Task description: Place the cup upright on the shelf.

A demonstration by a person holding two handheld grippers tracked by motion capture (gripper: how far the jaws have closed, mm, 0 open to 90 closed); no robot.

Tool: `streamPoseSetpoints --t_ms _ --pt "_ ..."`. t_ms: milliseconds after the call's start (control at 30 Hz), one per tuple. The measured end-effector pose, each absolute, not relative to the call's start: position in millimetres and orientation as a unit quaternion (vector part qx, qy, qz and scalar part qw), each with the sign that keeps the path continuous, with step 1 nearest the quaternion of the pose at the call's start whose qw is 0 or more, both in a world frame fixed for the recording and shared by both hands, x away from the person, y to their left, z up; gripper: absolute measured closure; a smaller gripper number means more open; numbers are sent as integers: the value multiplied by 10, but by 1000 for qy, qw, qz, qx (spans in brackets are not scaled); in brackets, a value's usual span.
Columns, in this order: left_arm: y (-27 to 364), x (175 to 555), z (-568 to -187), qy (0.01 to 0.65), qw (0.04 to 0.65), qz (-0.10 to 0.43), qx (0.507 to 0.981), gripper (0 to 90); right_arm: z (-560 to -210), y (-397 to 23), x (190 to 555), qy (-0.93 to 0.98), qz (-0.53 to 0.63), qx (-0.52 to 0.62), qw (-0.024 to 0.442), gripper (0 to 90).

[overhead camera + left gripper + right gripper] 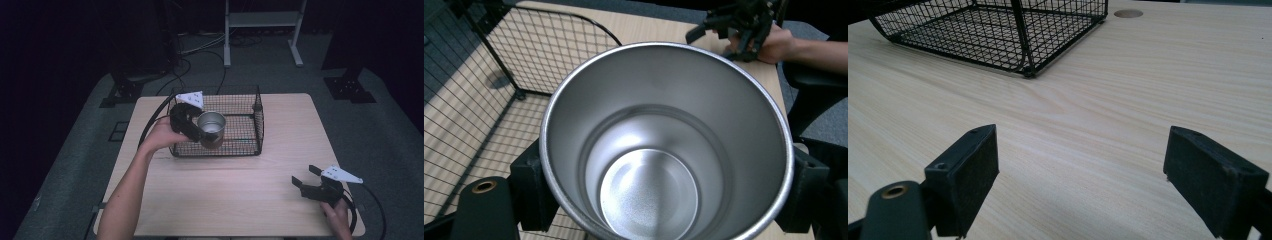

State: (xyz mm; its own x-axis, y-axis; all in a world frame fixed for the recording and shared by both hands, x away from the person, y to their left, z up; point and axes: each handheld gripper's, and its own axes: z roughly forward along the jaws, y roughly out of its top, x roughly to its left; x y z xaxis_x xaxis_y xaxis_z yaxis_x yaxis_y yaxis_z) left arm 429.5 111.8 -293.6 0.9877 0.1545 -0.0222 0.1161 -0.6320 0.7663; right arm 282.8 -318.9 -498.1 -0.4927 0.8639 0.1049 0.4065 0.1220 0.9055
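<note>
The fingers (531, 187) of the left gripper (199, 131) pinch a metal cup (211, 128) by its sides, holding it up above the near-left part of a black wire basket (247, 125). Nothing lies in the cup, as the left gripper view shows down to its shiny bottom; the basket's mesh floor looks bare too. The right gripper (306, 176) rests low over the wooden table (240, 195), well apart from the basket, fingers (970, 175) spread with only bare wood between them.

left tool (200, 131) clamped, right tool (306, 176) agape
</note>
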Motion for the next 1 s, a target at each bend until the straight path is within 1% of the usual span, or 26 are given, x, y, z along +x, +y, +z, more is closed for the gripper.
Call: streamPoseSetpoints --t_ms 300,400,633,733,1000 --pt "1035 4460 -2725 70 412 30 908 177 -4981 -3191 2827 712 491 444 233 137" --pt "1040 4529 -2642 76 415 30 906 177 -4980 -3189 2824 712 491 446 232 137" --pt "1028 4701 -2419 85 421 47 902 176 -4980 -3191 2825 711 492 446 231 137" --pt "1017 4773 -2400 92 430 46 897 176 -4980 -3193 2826 711 493 444 232 137" --pt "941 4953 -2490 107 419 40 901 177 -4980 -3195 2825 711 494 444 231 137"
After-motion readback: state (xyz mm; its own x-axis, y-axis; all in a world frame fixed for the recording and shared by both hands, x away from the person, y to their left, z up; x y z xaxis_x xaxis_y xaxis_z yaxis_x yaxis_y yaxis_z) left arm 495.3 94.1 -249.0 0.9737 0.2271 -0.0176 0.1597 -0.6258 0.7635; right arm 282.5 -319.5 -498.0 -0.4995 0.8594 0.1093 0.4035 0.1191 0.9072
